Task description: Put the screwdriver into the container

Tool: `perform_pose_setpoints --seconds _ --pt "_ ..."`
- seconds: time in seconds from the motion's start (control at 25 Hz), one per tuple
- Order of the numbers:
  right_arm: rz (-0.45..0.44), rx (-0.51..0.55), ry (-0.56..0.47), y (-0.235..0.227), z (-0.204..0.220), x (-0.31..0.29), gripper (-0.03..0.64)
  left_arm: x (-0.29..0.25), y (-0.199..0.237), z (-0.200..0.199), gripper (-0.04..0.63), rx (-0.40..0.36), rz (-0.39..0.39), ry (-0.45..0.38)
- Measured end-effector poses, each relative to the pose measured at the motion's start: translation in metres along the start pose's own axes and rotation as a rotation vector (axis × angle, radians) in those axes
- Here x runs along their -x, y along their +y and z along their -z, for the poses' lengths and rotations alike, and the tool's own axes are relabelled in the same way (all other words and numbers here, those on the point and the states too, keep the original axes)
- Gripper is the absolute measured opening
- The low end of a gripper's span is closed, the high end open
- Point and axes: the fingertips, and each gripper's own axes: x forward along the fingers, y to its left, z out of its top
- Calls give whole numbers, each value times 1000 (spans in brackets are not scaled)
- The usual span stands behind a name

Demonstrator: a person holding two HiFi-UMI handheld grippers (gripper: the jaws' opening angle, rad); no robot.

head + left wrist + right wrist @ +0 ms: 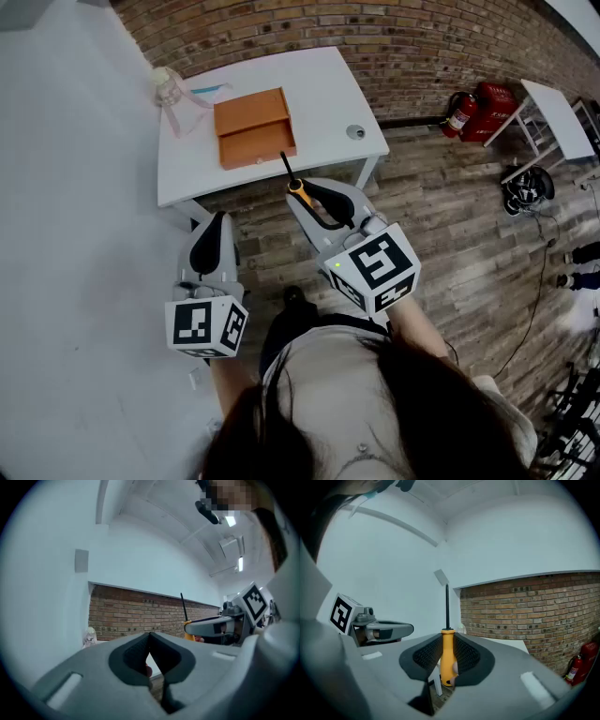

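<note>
Brick walling (375,28) is backing a white table (323,80) carrying the orange container (253,127). Right gripper (447,658) is clamping the screwdriver (447,660) by its yellow handle, shaft upward, near the table edge. Left gripper (150,654) jaws are apparently resting together.

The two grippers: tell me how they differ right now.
The right gripper clamps a screwdriver by its yellow handle, dark shaft sticking out; the left gripper holds nothing, jaws together. The right gripper reaches nearer the white table; the left gripper hangs farther back. Both are grey and carry a marker cube.
</note>
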Motion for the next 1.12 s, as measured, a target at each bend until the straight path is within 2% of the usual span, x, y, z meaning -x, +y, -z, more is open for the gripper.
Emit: perform_pose_setpoints --seconds 0.24,1.12 --pt "23 -34 -8 -3 -1 -25 77 -11 23 1 2 -3 21 7" --pt "121 -5 37 -12 -7 -98 77 -46 87 8 2 28 119 33"
